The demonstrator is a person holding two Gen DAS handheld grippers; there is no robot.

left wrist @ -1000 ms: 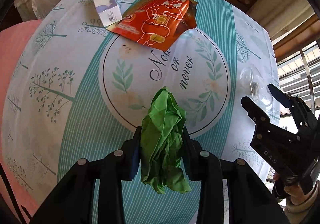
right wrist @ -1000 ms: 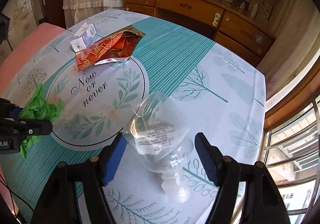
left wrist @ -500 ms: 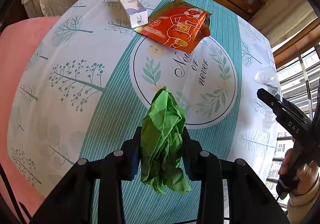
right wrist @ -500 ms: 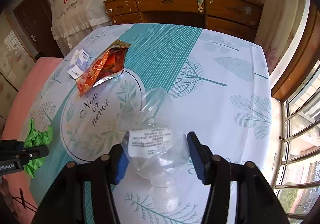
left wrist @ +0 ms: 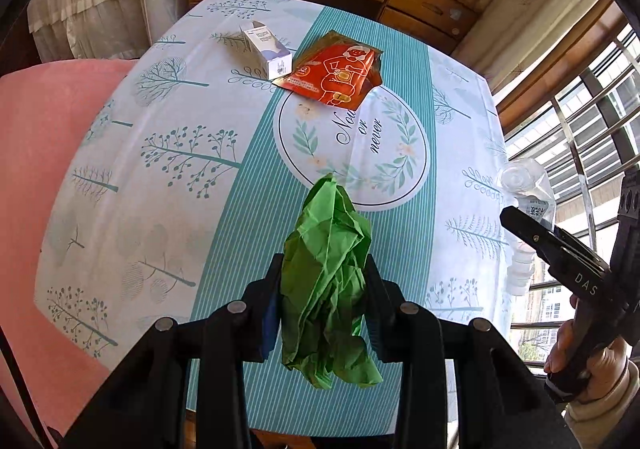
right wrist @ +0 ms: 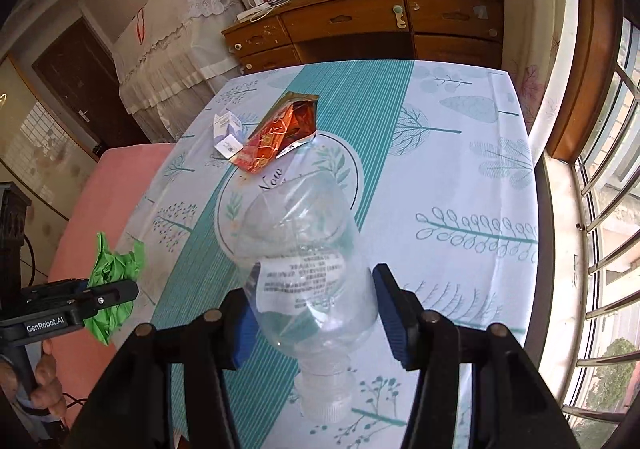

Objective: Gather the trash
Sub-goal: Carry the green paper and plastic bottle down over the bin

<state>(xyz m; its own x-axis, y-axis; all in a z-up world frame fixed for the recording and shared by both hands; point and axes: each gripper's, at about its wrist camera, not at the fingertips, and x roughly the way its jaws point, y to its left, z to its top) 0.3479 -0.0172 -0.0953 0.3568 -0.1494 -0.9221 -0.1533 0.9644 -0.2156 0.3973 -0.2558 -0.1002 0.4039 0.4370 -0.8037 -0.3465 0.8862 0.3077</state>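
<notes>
Tree-printed tablecloth [left wrist: 168, 177] covers the table below me, with a wooden dresser [right wrist: 360, 29] behind it. My left gripper [left wrist: 324, 289] is clamped on a crumpled green wrapper [left wrist: 328, 281], held up off the cloth. My right gripper [right wrist: 312, 313] is clamped on a crushed clear bottle [right wrist: 304, 261], cap toward me, also lifted. On the cloth's far part lie an orange packet [left wrist: 336, 77] and, just beside it, a small white box [left wrist: 266, 49].
</notes>
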